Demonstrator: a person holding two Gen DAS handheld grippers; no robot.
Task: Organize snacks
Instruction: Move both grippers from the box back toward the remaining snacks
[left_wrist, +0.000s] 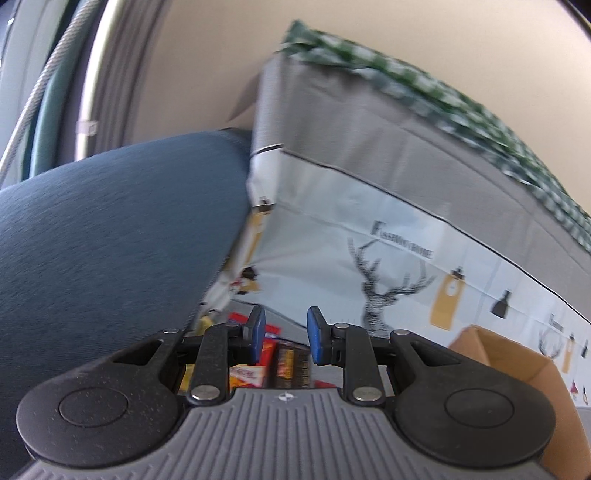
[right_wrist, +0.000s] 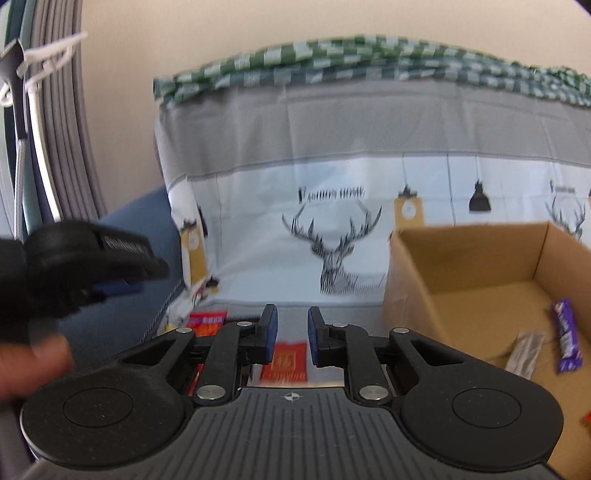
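Both my claws hang empty over the snacks on the grey cover.

My right gripper (right_wrist: 291, 334) has its jaws drawn together on nothing, above a red snack packet (right_wrist: 288, 363). My left gripper (left_wrist: 286, 334) is narrowly parted and empty, over more packets (left_wrist: 258, 365). To the right, the cardboard box (right_wrist: 424, 273) holds a purple bar (right_wrist: 565, 334) beside a silver wrapper (right_wrist: 526, 352).

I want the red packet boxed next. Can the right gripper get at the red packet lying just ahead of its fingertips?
Probably yes. The red packet lies flat and uncovered just beyond the right gripper, nothing between them. Its jaws are nearly shut and would need opening first.
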